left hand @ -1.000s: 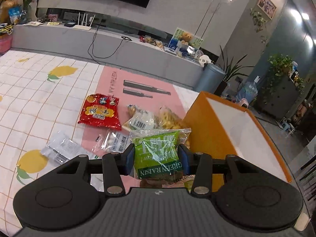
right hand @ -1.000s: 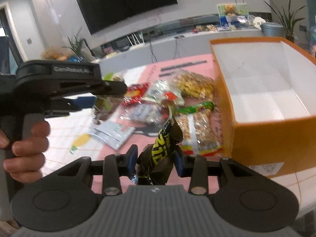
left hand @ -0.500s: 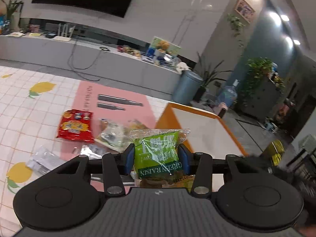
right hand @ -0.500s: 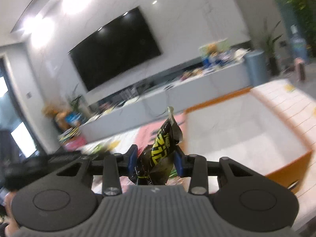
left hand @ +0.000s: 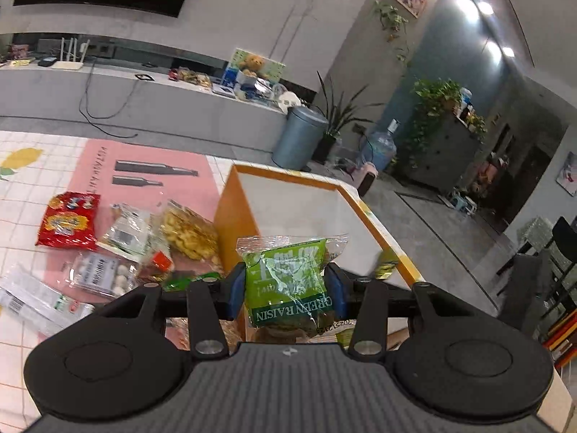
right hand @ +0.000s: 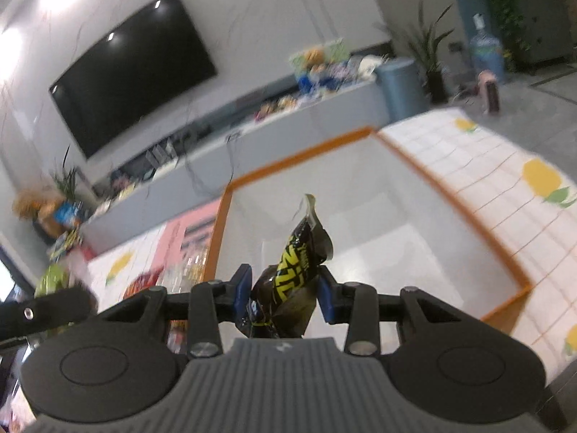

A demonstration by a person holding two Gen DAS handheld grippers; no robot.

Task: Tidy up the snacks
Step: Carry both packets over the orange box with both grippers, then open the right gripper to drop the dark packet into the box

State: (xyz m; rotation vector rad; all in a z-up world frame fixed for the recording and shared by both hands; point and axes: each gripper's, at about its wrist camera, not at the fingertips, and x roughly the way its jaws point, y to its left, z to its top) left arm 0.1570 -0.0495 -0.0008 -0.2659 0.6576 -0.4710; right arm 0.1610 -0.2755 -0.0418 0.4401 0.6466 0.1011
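My left gripper (left hand: 286, 290) is shut on a green raisin packet (left hand: 288, 281), held in the air at the near left corner of the orange box (left hand: 225, 216), whose white inside shows behind the packet. My right gripper (right hand: 283, 294) is shut on a black snack packet with yellow lettering (right hand: 292, 274), held above the open orange box (right hand: 299, 151). At the lower left of the right wrist view the left gripper (right hand: 43, 310) and its green packet (right hand: 54, 279) show, blurred.
Loose snacks lie left of the box on the pink mat: a red packet (left hand: 68, 220), a white-labelled packet (left hand: 126, 229), a yellow chips bag (left hand: 189, 232), a clear packet of white balls (left hand: 99, 274). The lemon-print cloth (right hand: 523, 195) runs right of the box.
Both grippers moved right, toward the box, each keeping its packet. The right one now hangs over the box interior. The snack pile has slid to the left of both views.
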